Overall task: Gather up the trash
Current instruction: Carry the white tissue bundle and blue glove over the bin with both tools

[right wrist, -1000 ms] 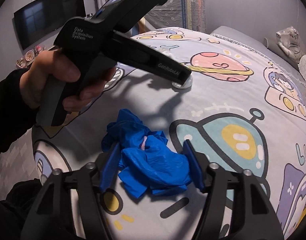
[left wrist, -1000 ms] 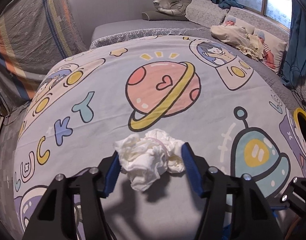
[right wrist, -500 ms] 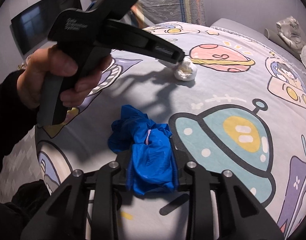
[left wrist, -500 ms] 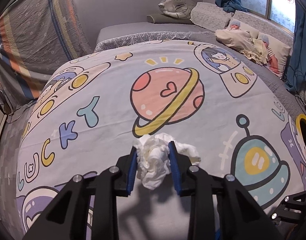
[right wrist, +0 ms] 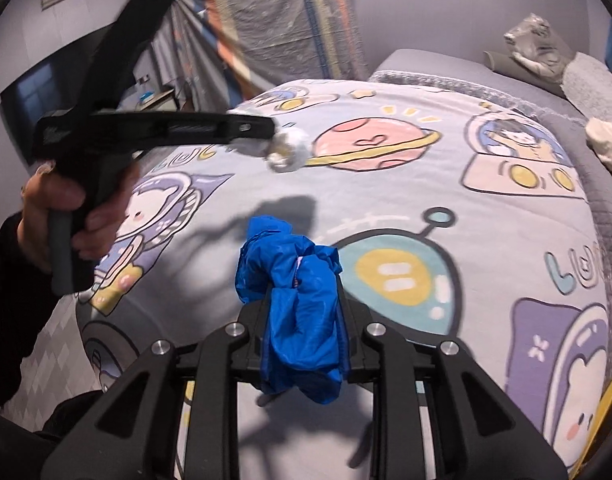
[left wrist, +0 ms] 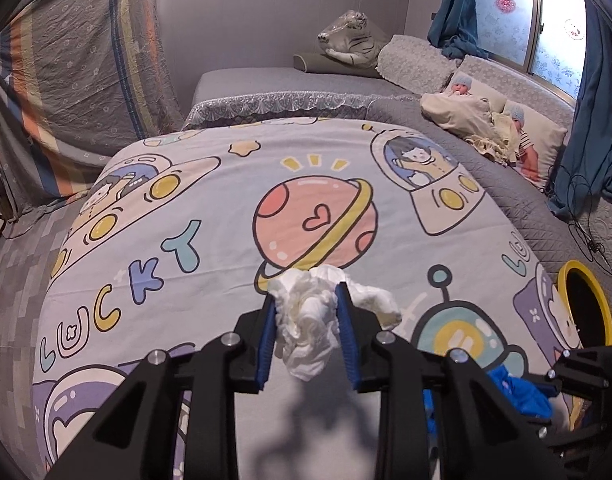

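The left gripper (left wrist: 303,310) was pinched on a crumpled white tissue (left wrist: 318,320), lifted clear of the bedspread (left wrist: 209,208). The right gripper (right wrist: 303,312) was clamped on a crumpled blue bag (right wrist: 297,300), also raised. Loose folds hung outside both grips; either piece was judged liable to slip out under a quick swing, as only part was held
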### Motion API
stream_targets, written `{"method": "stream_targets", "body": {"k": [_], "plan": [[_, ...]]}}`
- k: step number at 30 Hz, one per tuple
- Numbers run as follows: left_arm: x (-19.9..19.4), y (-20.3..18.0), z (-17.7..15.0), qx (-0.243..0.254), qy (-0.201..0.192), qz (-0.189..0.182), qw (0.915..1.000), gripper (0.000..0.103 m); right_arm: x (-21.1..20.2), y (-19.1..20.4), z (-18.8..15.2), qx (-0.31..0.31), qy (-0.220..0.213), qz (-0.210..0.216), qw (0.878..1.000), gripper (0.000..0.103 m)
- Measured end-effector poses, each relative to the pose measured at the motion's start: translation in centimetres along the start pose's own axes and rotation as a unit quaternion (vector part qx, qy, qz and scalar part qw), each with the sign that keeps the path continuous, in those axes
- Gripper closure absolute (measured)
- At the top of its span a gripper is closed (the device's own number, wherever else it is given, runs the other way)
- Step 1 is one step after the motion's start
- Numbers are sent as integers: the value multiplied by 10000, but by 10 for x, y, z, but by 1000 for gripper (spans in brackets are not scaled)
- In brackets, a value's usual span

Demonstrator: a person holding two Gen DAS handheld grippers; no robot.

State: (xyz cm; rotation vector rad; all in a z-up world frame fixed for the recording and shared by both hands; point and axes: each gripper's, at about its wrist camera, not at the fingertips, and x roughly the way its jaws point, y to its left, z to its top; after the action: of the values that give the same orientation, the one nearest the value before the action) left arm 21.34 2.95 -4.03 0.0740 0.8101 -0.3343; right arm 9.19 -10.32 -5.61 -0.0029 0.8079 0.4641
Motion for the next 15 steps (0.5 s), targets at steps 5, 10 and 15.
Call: {"method": "stream_targets", "body": {"k": [5, 10, 15], "plan": [[-11, -13, -1, 20, -60, -126, 9999, 76, -10, -14, -3, 212, -108, -126, 9996, 80], [-12, -28, -4, -4, 18, -294, 9996, 77, -24, -32, -7, 428, -286, -294, 9982, 81], [-16, -48, -9, 79, 16, -427, 9991, 77, -36, -54, -11, 632, -452, -460, 9959, 80]]}}
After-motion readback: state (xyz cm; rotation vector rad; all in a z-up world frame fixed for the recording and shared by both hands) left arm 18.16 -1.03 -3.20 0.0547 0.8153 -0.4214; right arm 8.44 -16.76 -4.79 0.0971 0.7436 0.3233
